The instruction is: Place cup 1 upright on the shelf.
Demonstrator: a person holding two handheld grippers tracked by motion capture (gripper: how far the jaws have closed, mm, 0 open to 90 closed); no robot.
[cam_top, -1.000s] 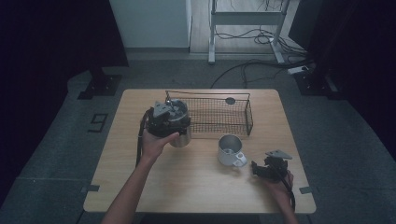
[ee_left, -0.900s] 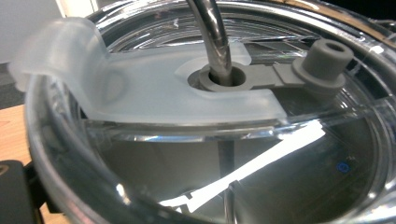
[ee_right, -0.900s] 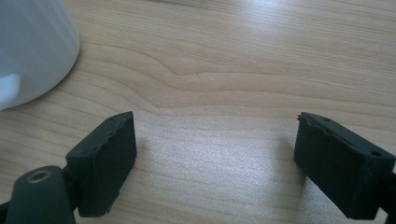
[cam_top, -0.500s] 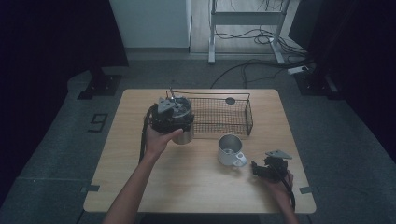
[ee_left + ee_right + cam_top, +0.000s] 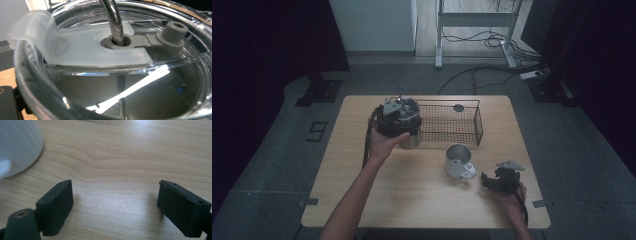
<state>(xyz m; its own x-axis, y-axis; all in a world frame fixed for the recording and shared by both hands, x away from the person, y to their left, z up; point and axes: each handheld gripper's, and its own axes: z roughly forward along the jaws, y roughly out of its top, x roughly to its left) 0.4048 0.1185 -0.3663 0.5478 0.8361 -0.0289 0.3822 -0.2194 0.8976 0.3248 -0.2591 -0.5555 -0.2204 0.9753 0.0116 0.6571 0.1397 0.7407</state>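
**Operator:** Report the right claw.

**Unit:** My right claw (image 5: 115, 193) rests low on the table (image 5: 412, 200) at the near right corner. Its jaws stand apart, with bare wood between them. The white mug (image 5: 458, 161) stands upright just beside it, towards the table's middle, and does not touch the jaws.

**Operator:** Report the left claw.

**Unit:** My left claw (image 5: 397, 116) is farther back, left of centre. It is clamped on the rim of the steel tumbler (image 5: 410, 140); one jaw lies against the outer wall. The tumbler is upright. It carries a clear lid (image 5: 82, 50), and a metal straw (image 5: 113, 20) passes through the lid's centre hole.

**Operator:** Tumbler position?

**Unit:** It is at the left end of the wire basket (image 5: 452, 122). I cannot tell whether it touches the basket. The basket sits at the table's far edge.
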